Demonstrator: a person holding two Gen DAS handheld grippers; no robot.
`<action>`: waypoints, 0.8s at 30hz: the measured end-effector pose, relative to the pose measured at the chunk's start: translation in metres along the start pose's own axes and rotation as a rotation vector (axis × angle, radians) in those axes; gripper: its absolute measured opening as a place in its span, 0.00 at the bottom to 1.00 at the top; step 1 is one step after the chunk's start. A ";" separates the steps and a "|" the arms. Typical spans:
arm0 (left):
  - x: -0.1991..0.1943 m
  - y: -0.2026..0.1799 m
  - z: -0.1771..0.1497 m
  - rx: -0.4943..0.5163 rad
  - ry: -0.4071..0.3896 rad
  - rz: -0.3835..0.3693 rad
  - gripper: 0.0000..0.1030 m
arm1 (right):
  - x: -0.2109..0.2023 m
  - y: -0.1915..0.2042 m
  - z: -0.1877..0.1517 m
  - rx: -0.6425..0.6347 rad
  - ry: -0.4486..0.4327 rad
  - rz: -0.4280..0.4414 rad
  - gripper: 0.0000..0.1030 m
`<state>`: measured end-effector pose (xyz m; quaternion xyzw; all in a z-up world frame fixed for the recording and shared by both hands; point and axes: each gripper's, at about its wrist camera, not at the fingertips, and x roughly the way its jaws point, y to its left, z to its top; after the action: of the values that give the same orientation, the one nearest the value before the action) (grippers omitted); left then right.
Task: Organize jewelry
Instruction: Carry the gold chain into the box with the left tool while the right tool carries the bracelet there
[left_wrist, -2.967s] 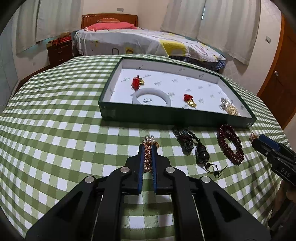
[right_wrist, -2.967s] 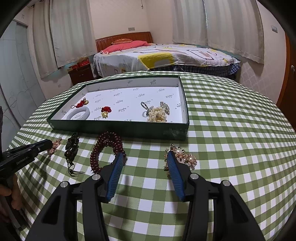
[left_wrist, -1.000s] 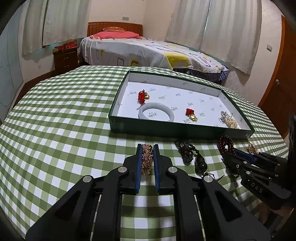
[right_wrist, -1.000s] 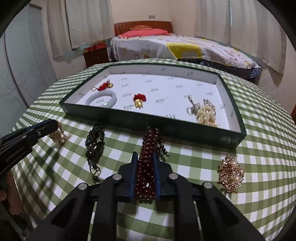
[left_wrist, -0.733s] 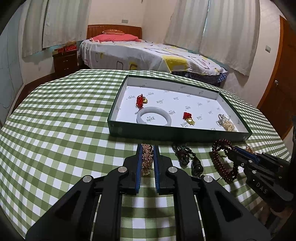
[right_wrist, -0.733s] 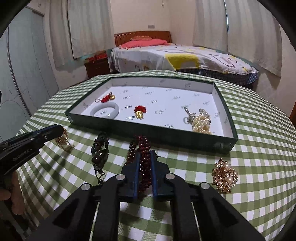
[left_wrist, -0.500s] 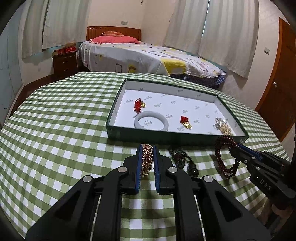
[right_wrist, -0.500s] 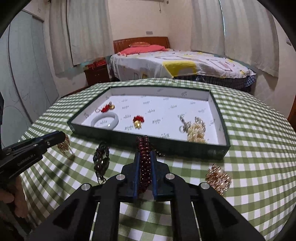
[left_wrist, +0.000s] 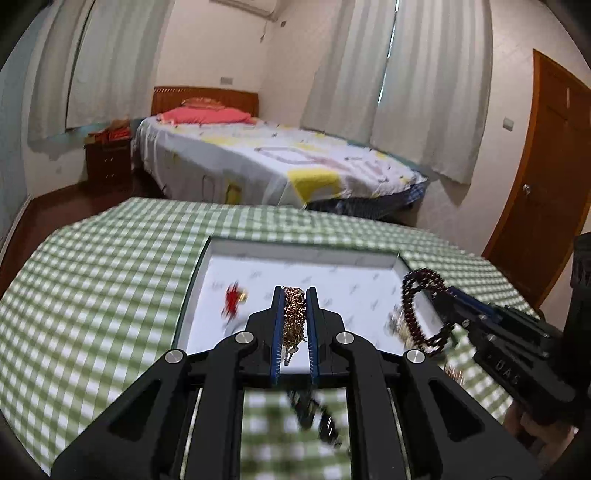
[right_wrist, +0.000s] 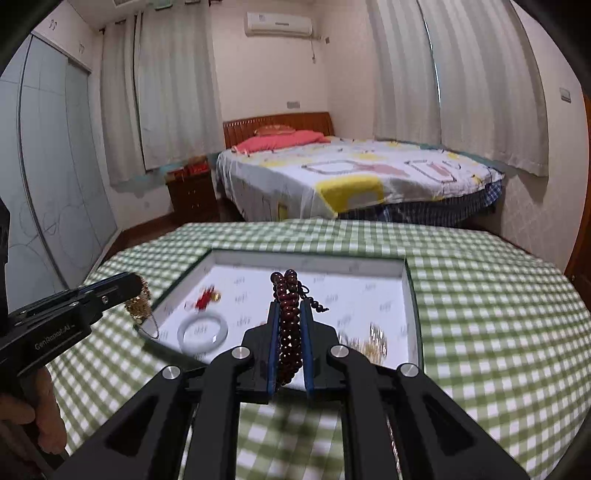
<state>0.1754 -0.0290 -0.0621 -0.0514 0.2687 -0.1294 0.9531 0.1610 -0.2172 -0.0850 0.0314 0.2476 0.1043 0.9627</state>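
Left hand-held gripper (left_wrist: 293, 295): closed tight on a gold chain bracelet (left_wrist: 293, 317).
Right hand-held gripper (right_wrist: 290, 308): closed tight on a dark red bead bracelet (right_wrist: 288, 321).
Tray: the green box with a white floor (right_wrist: 413, 295) sits on the checked bench (right_wrist: 498, 314), just ahead and below both.
Nearer: about equal.

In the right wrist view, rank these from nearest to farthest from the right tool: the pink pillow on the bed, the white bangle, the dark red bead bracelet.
1. Dark red bead bracelet: clamped in the right tool.
2. White bangle: in the tray, left of the tool's tips.
3. Pink pillow: far back, at the bed's head.
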 end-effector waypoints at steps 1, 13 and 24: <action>0.006 -0.004 0.008 0.011 -0.014 -0.004 0.11 | 0.005 -0.001 0.005 0.001 -0.008 0.000 0.11; 0.100 -0.013 0.025 0.040 0.045 0.010 0.11 | 0.067 -0.030 0.016 0.055 0.025 -0.025 0.11; 0.163 -0.001 0.004 0.025 0.222 0.046 0.11 | 0.107 -0.043 0.000 0.088 0.147 -0.030 0.11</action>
<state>0.3110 -0.0746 -0.1401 -0.0184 0.3722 -0.1157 0.9207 0.2608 -0.2359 -0.1397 0.0622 0.3223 0.0807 0.9412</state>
